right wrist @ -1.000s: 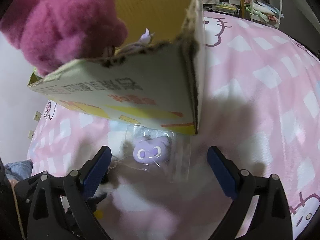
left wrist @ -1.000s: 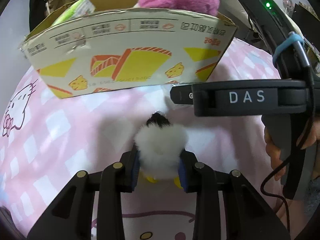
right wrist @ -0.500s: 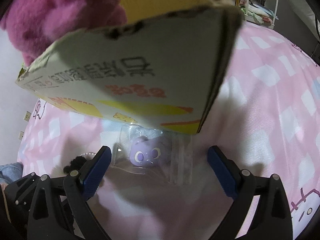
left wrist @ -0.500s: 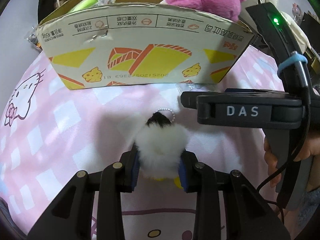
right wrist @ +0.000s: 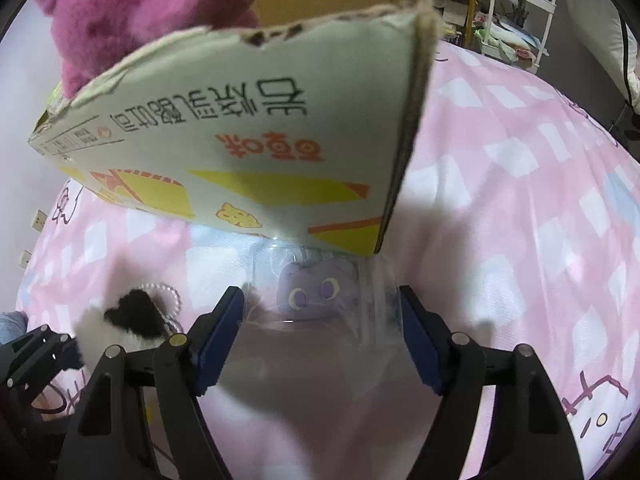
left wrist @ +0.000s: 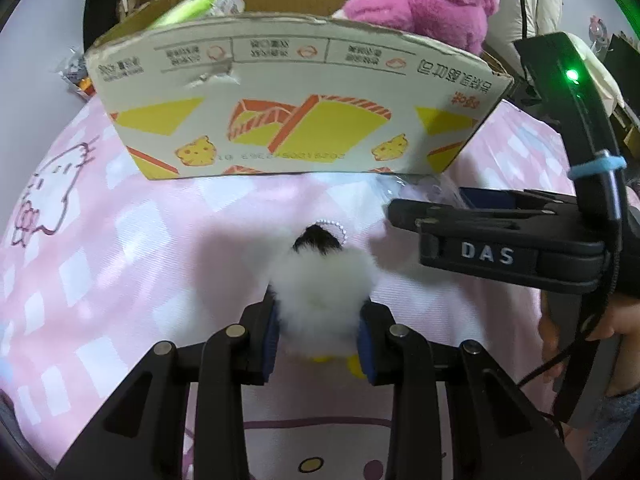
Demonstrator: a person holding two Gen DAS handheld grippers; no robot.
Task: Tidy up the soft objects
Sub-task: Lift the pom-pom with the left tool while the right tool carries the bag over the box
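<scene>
Left wrist view: the left gripper [left wrist: 318, 334] is squeezing a fluffy white plush toy with a black tuft [left wrist: 322, 280] between its blue pads, ahead of which a printed cardboard box [left wrist: 296, 120] is standing. Right of it, the right gripper [right wrist: 320, 320] is spreading apart, flanking a small purple plush in a clear plastic bag [right wrist: 316, 290].
</scene>
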